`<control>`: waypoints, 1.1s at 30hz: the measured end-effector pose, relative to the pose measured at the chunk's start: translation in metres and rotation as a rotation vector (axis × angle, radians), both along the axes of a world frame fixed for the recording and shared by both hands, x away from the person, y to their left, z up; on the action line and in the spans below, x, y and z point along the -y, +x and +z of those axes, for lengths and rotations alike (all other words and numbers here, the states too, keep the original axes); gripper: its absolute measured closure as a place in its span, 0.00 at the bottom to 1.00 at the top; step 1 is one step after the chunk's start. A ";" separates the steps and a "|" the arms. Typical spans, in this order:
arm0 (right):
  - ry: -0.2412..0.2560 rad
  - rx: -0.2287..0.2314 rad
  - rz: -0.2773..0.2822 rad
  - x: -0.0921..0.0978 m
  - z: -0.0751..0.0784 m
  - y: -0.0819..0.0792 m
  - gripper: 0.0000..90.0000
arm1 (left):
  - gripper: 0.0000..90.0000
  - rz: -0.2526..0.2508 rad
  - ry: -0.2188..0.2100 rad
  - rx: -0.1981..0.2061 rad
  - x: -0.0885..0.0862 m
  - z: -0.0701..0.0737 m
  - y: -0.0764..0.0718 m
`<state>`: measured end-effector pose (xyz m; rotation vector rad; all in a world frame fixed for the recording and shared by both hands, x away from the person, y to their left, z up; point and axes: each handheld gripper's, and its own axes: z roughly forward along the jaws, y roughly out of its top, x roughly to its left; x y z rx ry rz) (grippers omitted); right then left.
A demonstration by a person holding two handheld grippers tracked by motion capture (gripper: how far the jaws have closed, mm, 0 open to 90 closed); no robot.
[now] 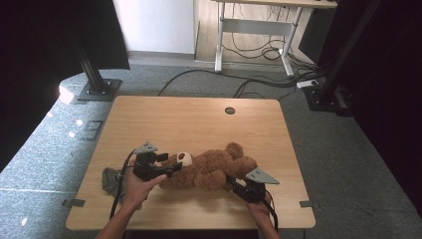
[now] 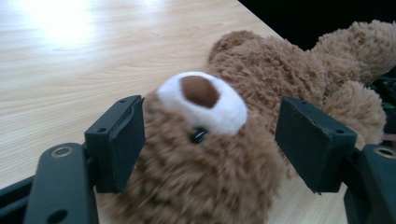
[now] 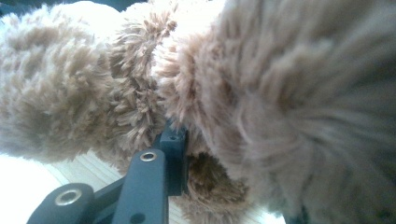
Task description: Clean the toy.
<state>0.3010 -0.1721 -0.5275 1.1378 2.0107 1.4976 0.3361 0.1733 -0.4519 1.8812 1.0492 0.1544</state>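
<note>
**Teddy bear handling: two-gripper grasp, left not yet closed**

Brown teddy bear (image 1: pixel 211 169) lying on its back on the wooden table (image 1: pixel 199 119), near the front edge, head toward the left.

Left gripper (image 1: pixel 166 164) at the head. In the left gripper view, jaws spread wide, one pad each side of the bear's head (image 2: pixel 205 154); left pad touching or nearly touching fur, right pad just clear. White muzzle with brown nose (image 2: pixel 201 91) pointing up between them. Not clamped.

Right gripper (image 1: pixel 234 183) at the leg end. In the right gripper view, one jaw (image 3: pixel 173 158) pushed into plush, fur bunched tight around it; other jaw buried. Looks closed on a leg, pinching fur.

Grey cloth (image 1: pixel 112 180) crumpled on the table beside the left hand (image 1: pixel 139 186), untouched.

Step in hand, by judgement: securing the head before lifting or repositioning. Next move: close left jaws on the head, centred. Soft plush, so expect compression and some slip; lift both ends together to avoid sag or twist.
</note>
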 end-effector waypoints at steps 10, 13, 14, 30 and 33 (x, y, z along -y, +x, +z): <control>0.057 0.018 0.032 0.017 0.015 -0.014 0.38 | 0.32 0.001 0.145 0.064 0.023 -0.023 -0.014; 0.085 0.032 0.025 0.027 0.025 -0.021 0.29 | 0.32 -0.003 0.134 0.069 0.022 -0.025 -0.019; 0.096 0.042 0.018 0.031 0.030 -0.023 0.27 | 0.32 -0.003 0.128 0.070 0.021 -0.026 -0.021; -0.115 -0.135 0.163 0.003 0.028 -0.002 0.39 | 0.36 -0.042 0.066 0.057 0.010 -0.033 -0.039; -0.112 -0.204 0.208 -0.001 0.009 -0.008 0.46 | 0.40 -0.065 0.038 0.048 0.004 -0.036 -0.047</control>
